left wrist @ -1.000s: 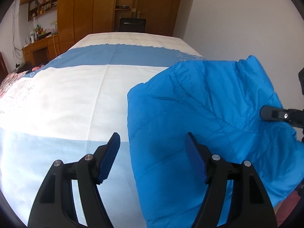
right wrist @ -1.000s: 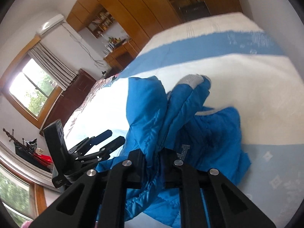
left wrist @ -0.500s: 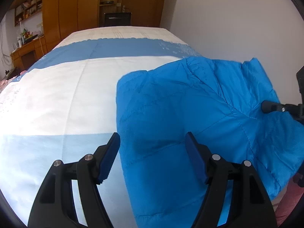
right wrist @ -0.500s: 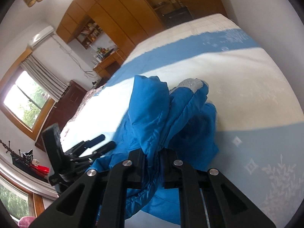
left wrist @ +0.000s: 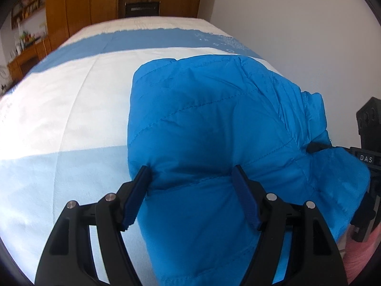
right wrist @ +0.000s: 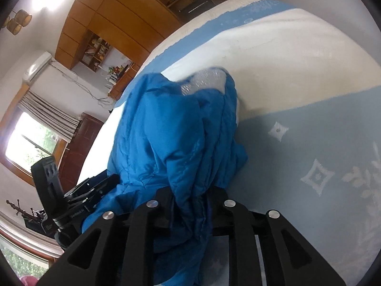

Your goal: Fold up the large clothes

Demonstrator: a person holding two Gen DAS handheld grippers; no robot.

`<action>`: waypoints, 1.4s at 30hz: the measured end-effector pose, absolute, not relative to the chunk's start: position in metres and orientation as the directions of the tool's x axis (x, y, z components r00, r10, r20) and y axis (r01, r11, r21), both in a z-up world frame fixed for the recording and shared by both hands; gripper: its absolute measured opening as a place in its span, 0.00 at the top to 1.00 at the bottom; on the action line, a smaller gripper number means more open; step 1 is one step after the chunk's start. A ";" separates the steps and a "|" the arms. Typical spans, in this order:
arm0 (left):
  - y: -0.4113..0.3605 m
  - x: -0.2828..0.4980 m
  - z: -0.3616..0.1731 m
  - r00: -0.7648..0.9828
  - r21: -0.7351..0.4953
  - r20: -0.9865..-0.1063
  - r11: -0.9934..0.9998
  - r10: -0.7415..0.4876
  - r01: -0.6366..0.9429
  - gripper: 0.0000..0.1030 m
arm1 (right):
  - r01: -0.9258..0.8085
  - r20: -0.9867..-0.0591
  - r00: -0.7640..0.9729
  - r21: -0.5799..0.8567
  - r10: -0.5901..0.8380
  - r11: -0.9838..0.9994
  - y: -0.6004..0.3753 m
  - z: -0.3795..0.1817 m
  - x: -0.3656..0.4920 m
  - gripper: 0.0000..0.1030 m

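A bright blue quilted jacket [left wrist: 214, 119] lies bunched on the blue-and-white bedspread [left wrist: 59, 95], near the bed's front right corner. My left gripper [left wrist: 190, 170] is open and low over the jacket's near edge, and the fabric fills the gap between its blue pads [left wrist: 245, 200]. In the right wrist view the jacket [right wrist: 166, 131] piles up with a grey lining patch [right wrist: 209, 78] at its top. My right gripper [right wrist: 193, 191] still has a thick fold of the jacket pinched between its jaws, which are opening. The left gripper's body [right wrist: 95, 186] shows at the left of that view.
A white wall [left wrist: 297, 35] runs close along the bed's right side. Wooden wardrobes [left wrist: 83, 4] and a cluttered desk [left wrist: 21, 59] stand beyond the bed. A window with curtains [right wrist: 35, 138] is on the left. A pink sleeve [left wrist: 364, 250] shows at the lower right.
Both grippers sank toward the bed. The held-up jacket came down and spread onto the bedspread, now lying between the left fingers. The right jaws stand wider apart on the fold.
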State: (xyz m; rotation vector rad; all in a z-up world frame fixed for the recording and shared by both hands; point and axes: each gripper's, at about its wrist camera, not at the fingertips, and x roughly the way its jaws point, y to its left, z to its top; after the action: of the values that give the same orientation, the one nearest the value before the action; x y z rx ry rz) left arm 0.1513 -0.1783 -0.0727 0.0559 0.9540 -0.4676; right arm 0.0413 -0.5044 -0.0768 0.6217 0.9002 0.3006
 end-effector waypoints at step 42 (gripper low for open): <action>-0.148 0.135 -0.061 0.444 -0.255 -0.778 0.870 -0.444 0.422 0.40 | -0.158 -0.636 0.659 0.404 0.400 0.901 -0.454 -0.047 -0.035 0.96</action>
State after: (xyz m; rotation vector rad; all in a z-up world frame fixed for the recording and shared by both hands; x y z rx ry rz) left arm 0.1355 -0.1483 -0.0611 -0.0249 0.9724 -0.5373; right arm -0.0348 -0.4544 -0.0470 0.3289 0.7918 0.3223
